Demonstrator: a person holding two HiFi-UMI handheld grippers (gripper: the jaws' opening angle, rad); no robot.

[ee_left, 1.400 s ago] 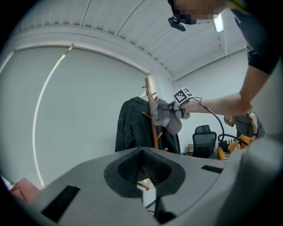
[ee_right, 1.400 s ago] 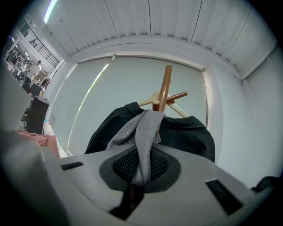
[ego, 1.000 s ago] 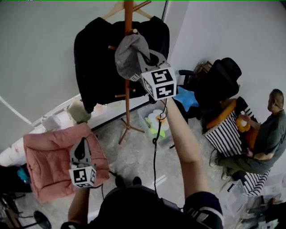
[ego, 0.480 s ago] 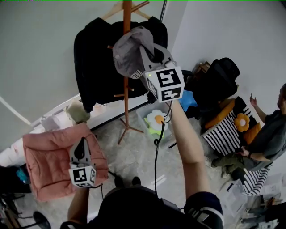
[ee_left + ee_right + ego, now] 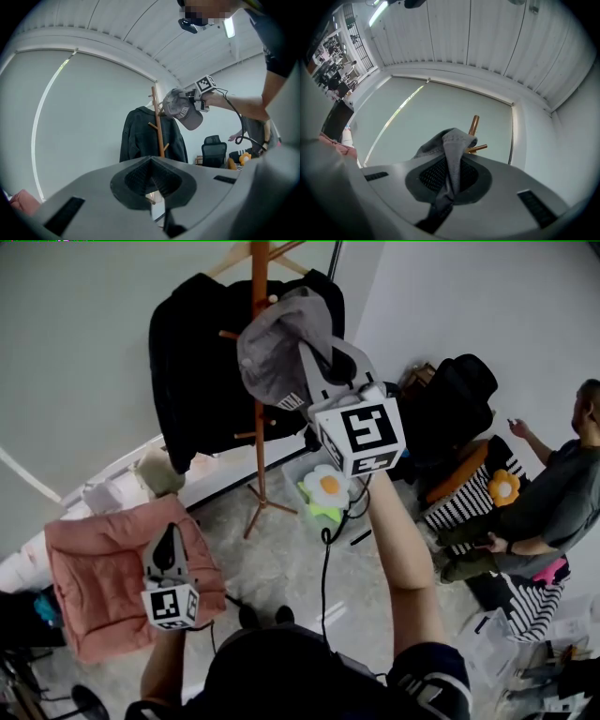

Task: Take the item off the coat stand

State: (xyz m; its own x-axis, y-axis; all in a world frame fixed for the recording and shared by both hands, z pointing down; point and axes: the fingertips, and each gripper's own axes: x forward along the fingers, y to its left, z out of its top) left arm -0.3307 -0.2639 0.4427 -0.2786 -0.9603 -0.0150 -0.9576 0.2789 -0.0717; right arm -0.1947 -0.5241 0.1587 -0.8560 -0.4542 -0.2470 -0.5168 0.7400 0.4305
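A grey cap hangs just right of the wooden coat stand, level with its upper pegs. My right gripper is shut on the cap's fabric, which bunches up between the jaws, with the stand's pole behind it. Whether the cap touches a peg I cannot tell. A black jacket stays hung on the stand. My left gripper is low at the left, shut and holding nothing. In its own view it points level at the stand, the jacket and the cap.
A pink padded seat lies under the left gripper. A black office chair, striped cushions and a seated person fill the right side. A flower toy in a bin stands near the stand's foot. A cable hangs from the right gripper.
My right gripper has carried the cap up and to the right, away from the stand's pole. The left gripper has kept still. The person at the right has shifted.
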